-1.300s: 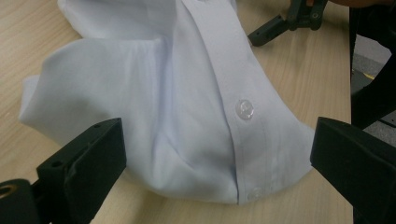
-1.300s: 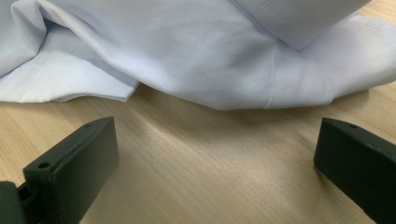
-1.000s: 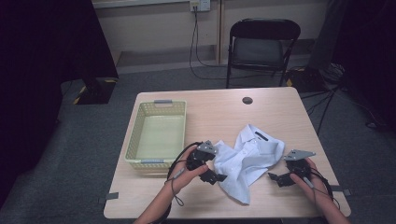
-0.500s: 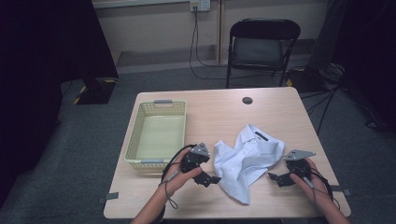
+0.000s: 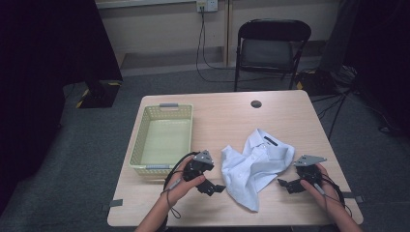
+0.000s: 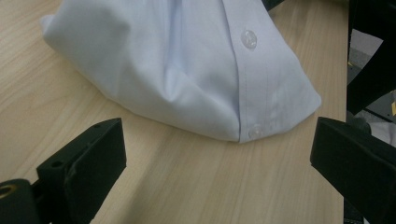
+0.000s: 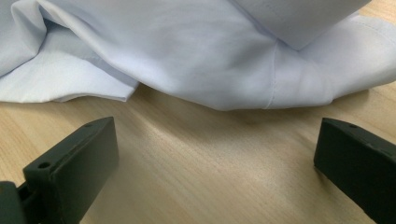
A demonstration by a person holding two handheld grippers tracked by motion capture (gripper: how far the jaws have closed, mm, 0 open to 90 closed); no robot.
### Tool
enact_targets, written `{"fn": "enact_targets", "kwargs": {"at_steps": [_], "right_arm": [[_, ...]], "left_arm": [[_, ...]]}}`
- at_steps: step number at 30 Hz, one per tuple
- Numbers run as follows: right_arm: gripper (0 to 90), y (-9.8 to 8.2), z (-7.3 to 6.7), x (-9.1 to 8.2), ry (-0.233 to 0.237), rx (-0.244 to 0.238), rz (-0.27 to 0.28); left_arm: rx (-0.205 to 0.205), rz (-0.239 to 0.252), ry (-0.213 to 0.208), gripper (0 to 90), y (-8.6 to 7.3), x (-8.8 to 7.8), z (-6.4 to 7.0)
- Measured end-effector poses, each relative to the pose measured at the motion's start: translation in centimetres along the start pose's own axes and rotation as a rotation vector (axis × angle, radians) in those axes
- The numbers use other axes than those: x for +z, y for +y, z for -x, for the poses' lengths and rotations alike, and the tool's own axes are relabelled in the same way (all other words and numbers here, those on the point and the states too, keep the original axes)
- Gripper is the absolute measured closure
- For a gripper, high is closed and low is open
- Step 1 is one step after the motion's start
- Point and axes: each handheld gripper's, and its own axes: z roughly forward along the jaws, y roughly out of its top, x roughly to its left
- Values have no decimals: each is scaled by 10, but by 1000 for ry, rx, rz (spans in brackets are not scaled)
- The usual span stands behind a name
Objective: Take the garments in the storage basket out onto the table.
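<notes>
Both tools gape wide, left tool (image 5: 216,187) and right tool (image 5: 286,184) flanking the shirt (image 5: 256,164) — soft, light, floppy; I'd pinch its near hems.

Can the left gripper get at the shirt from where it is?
Probably yes: the left gripper has its jaws open toward the shirt, with bare table between them.

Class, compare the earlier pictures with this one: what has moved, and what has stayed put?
The left gripper has drawn back off the white shirt, toward the table's near edge, open and holding nothing. The right gripper, the shirt and the basket stayed put.
</notes>
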Motion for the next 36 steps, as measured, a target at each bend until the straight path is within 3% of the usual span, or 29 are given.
{"fn": "enact_targets", "kwargs": {"at_steps": [36], "right_arm": [[0,0,0,0,0,0,0]], "left_arm": [[-7,-21,-18,33,-28,-21,4]]}}
